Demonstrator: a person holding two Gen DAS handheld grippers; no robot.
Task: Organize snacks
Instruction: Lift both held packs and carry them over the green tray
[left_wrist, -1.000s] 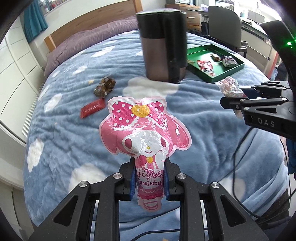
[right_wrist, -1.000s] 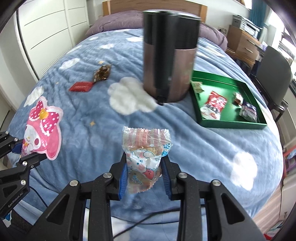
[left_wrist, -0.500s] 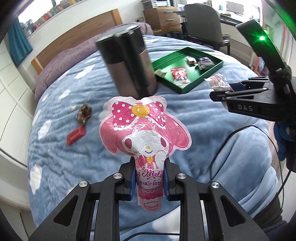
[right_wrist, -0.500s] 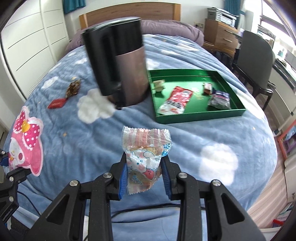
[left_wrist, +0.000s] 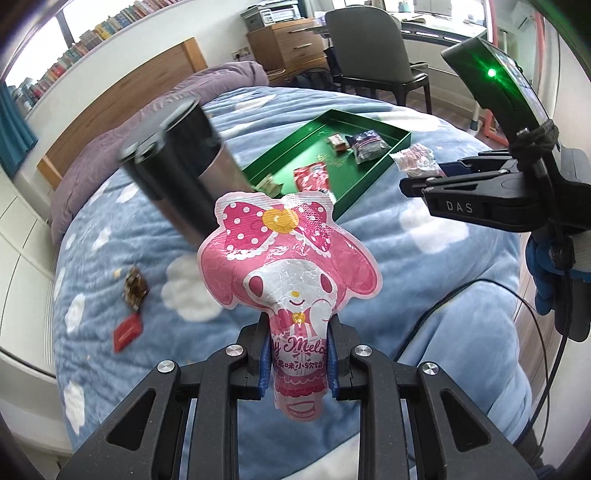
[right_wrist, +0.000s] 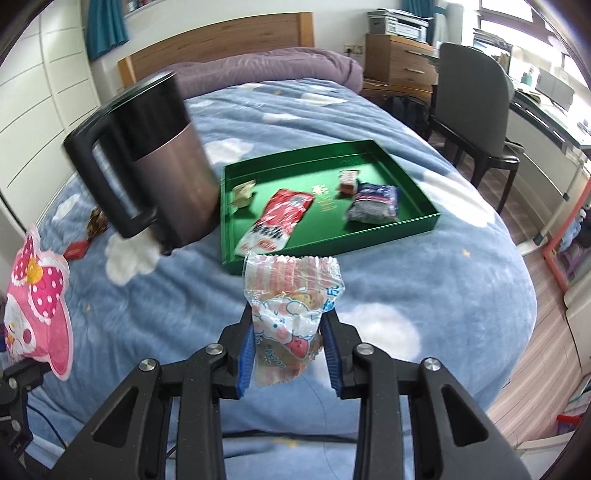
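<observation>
Left wrist view: the left gripper clamps the narrow neck of a glossy pink pouch, foil, cut to a rabbit-head shape with a dotted bow; its blue pads press both sides. Beyond, a soft blue quilt with white clouds carries a dark cylindrical kettle (blurred), a shiny green tray holding small packets, a red packet and a brown wrapper. The right gripper enters from the right, a crinkled clear bag at its tips.

Right wrist view: the right gripper's jaws pinch that clear bag, thin printed film with a frilled top edge, held above the quilt just before the tray's near wall; kettle stands left of the tray
</observation>
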